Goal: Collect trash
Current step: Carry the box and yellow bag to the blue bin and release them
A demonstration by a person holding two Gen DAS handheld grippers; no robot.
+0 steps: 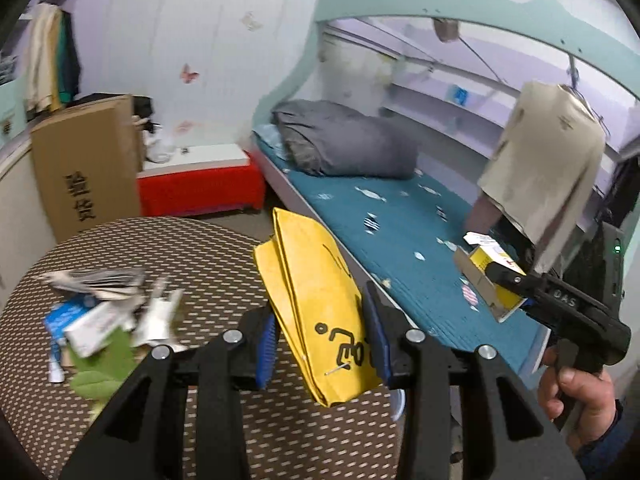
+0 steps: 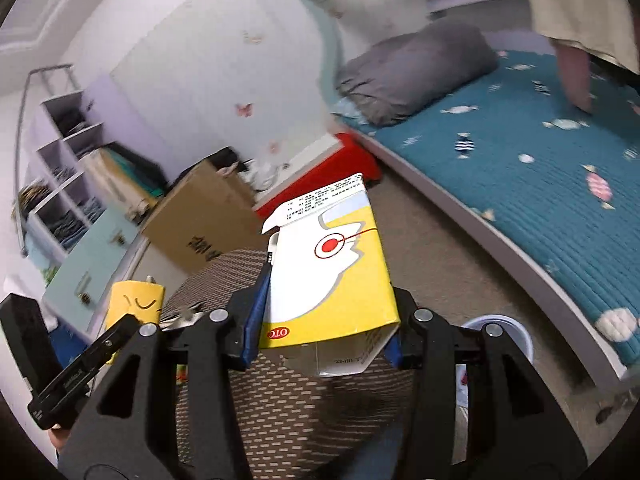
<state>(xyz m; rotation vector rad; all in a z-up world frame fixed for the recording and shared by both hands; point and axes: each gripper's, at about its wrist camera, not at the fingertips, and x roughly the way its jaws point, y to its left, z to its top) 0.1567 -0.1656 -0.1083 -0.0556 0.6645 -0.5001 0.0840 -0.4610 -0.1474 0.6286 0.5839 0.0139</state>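
Both grippers are loaded and lifted clear of the round patterned stool (image 1: 224, 248), which serves as the sorting spot. The left gripper (image 1: 322, 344) has its blue pads closed against a folded yellow paper bag (image 1: 316, 300), pinched near its lower end so the rest stands up above the stool's right edge. The right gripper (image 2: 324, 336) is clamped on a yellow and white carton (image 2: 332, 276), gripped across its open bottom with the flap end pointing away, out past the stool's right edge toward the bed (image 2: 540, 184); this hold probably keeps the flattened box from slipping. More trash remains: a litter pile (image 1: 100, 320) of wrappers, small boxes and a green scrap lies on the stool's left side. A pale bin (image 2: 504, 332), partly visible beside the stool on the floor, seems the likely drop point for both pieces.
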